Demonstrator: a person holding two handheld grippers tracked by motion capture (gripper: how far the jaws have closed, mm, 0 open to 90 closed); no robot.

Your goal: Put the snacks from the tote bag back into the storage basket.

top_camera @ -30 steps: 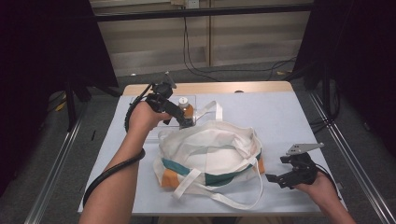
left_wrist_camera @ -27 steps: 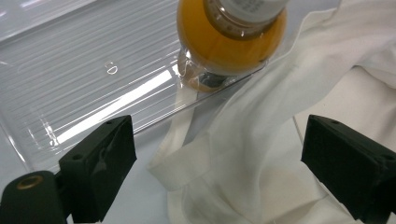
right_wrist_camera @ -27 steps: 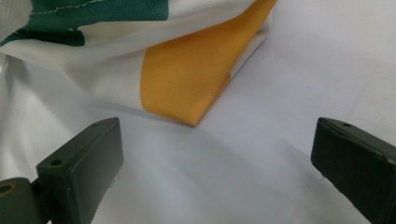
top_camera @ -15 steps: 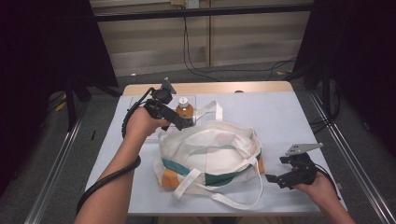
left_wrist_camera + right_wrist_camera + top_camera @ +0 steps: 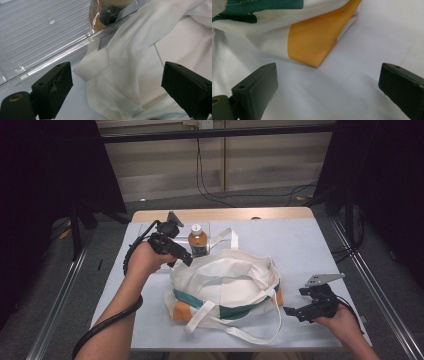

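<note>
A white tote bag [image 5: 225,282] with green and orange bands lies slumped in the middle of the table, its straps spread out. Behind its left rim a bottle [image 5: 198,241] of brown drink with a white cap stands in a clear plastic tray [image 5: 150,227]. My left gripper [image 5: 184,259] hovers open just left of the bottle, over the bag's left rim. In the left gripper view the jaws [image 5: 116,72] stand wide over white fabric [image 5: 130,65], with the tray [image 5: 37,37] and the bottle's base [image 5: 105,12] beyond. My right gripper [image 5: 296,301] rests open by the bag's orange corner [image 5: 312,40]; nothing is between its jaws [image 5: 327,70].
The pale grey table top [image 5: 310,245] has a wooden far edge [image 5: 225,214]. Metal rails [image 5: 372,290] run along both sides. Cables [image 5: 210,185] hang against the back wall. A loose strap [image 5: 240,332] loops toward the near edge.
My left gripper has drawn back from beside the bottle, shifting left and toward the near side over the bag's rim. The bottle stays upright in the tray. The right gripper has not moved.
</note>
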